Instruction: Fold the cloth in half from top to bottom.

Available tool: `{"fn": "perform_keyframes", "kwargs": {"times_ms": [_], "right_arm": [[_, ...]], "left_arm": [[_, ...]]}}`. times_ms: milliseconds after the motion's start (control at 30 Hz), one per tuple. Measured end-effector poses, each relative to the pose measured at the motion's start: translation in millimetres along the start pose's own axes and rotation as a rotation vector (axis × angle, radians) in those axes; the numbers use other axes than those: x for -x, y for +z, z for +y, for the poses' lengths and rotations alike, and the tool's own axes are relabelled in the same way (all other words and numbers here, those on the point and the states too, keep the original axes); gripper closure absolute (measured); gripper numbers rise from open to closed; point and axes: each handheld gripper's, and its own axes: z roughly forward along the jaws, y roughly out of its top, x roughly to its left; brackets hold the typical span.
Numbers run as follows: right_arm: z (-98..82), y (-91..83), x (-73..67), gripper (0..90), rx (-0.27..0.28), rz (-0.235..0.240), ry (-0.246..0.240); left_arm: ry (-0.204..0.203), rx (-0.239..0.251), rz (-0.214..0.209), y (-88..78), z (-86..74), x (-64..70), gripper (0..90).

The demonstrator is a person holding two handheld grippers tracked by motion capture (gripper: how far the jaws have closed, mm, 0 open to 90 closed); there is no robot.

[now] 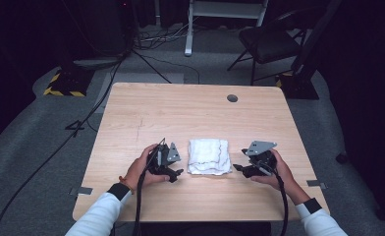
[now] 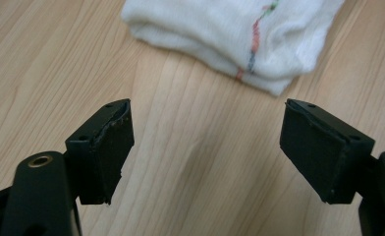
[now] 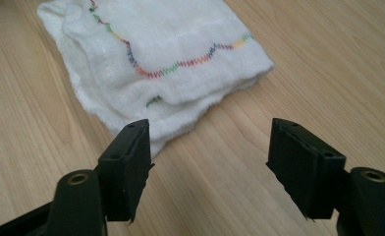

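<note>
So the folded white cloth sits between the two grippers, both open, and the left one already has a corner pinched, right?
Not quite. The left gripper holds nothing: the left gripper view shows its jaws apart over bare table, short of the folded white cloth. The right gripper is open too.

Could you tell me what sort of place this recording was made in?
Probably a lab or studio set up for recording. A bare wooden table stands on grey carpet among loose floor cables, a folding chair and dark curtains. A folded white cloth lies between the two open grippers.
</note>
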Motion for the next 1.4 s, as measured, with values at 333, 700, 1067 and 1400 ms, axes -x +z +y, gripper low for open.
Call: {"fn": "perform_keyframes", "kwargs": {"times_ms": [333, 700, 1067, 1400], "right_arm": [[-35.1, -20.3, 4.0, 32.0, -0.021, -0.043, 0.011], [-80.2, -34.2, 13.3, 30.9, -0.035, -0.081, 0.116], [-128.2, -53.9, 33.1, 28.5, 0.013, -0.106, 0.322], [-141.0, -54.6, 36.3, 23.3, 0.054, -0.149, 0.376]], "left_arm": [[-0.030, -0.016, 0.047, -15.0, -28.5, 3.4, 20.4], [-0.111, 0.029, 0.050, -32.2, -64.5, 0.6, 18.1], [-0.217, 0.023, 0.024, -37.5, -102.1, -12.2, 18.3], [-0.328, 0.108, -0.032, -37.7, -125.5, -19.8, 16.7]]}}
